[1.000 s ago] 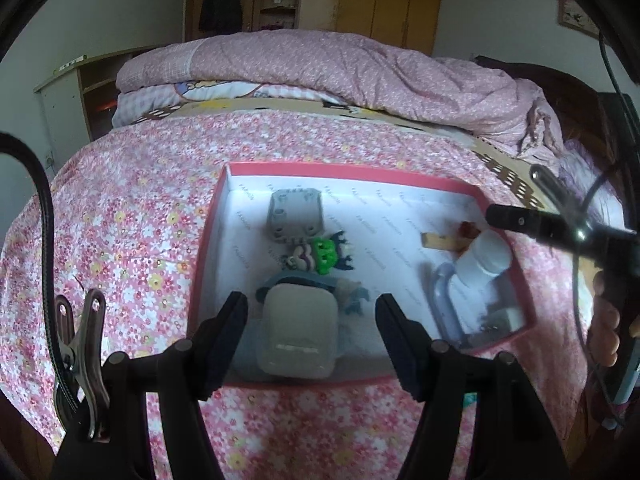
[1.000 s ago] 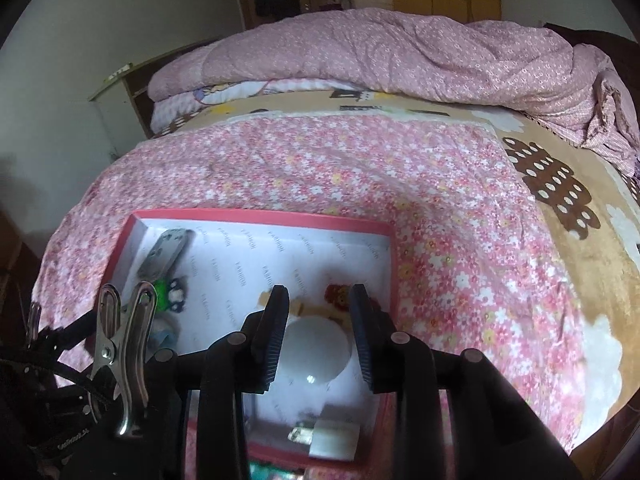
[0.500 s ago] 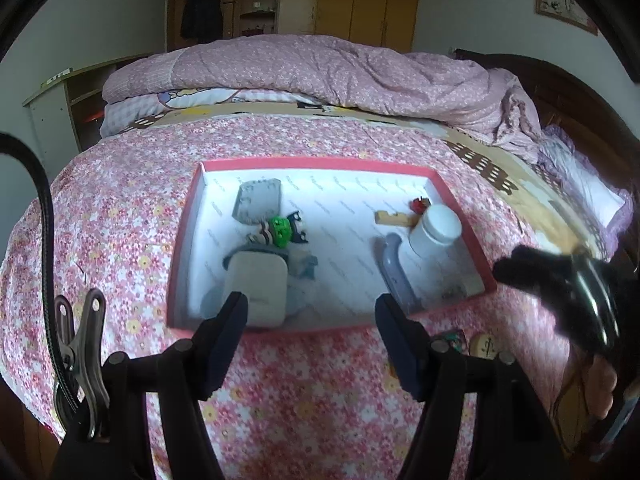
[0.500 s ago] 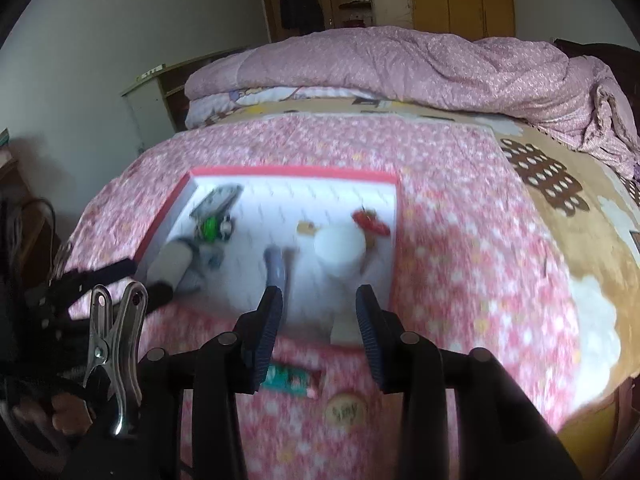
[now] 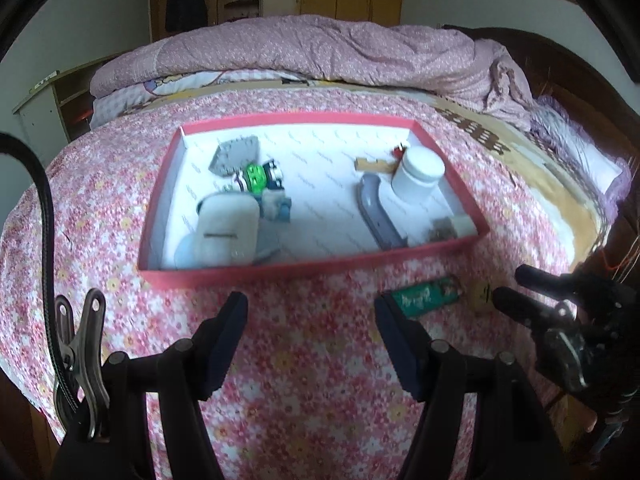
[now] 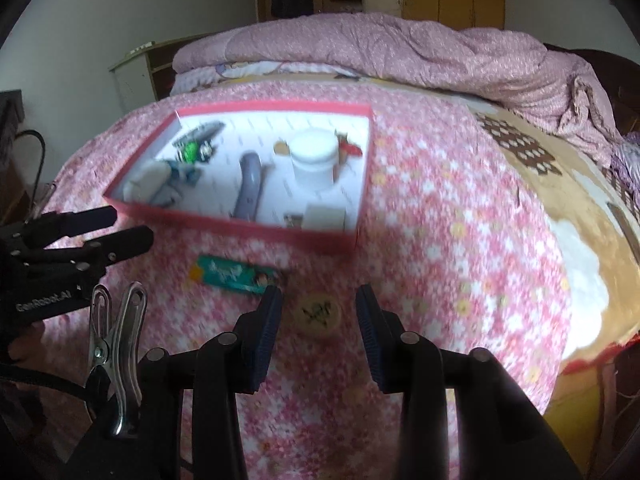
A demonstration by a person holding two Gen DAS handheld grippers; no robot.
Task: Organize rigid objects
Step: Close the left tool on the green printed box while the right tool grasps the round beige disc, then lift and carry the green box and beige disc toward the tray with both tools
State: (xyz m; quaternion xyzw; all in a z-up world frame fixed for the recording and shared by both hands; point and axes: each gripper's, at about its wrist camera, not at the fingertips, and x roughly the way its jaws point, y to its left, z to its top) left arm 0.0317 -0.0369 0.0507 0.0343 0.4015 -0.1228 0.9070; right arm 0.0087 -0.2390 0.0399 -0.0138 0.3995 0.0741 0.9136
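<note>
Moved: both your grippers pulled back from the red box [image 5: 304, 270]; a second ago they hung right over it, and now they are over the flowery bedspread [image 5: 320, 380] on the near side of the box.
White jar: a second ago it sat between the right gripper's jaws; now the white jar [image 6: 314, 156] stands alone in the box, at its right end, and nothing touches it.
Right gripper: your right gripper [image 6: 318, 320] has just been opening its jaws a bit. They stand apart and hold nothing. The round wooden disc [image 6: 317, 314] lies on the bedspread between them, on the near side of the box, but the pads do not press on it.
Left gripper: your left gripper [image 5: 310, 320] is part way open and empty, with only bedspread between its jaws.
Still outside the box: the green lighter [image 6: 236, 274] lies just beside the disc, near the box's front wall.
Already in the box: a grey handle [image 5: 376, 210] beside the jar, a white case [image 5: 228, 232] and a small green toy [image 5: 256, 176] at the left end.
What it means: the jar looks done. I think the disc is your next pick, then the lighter.
</note>
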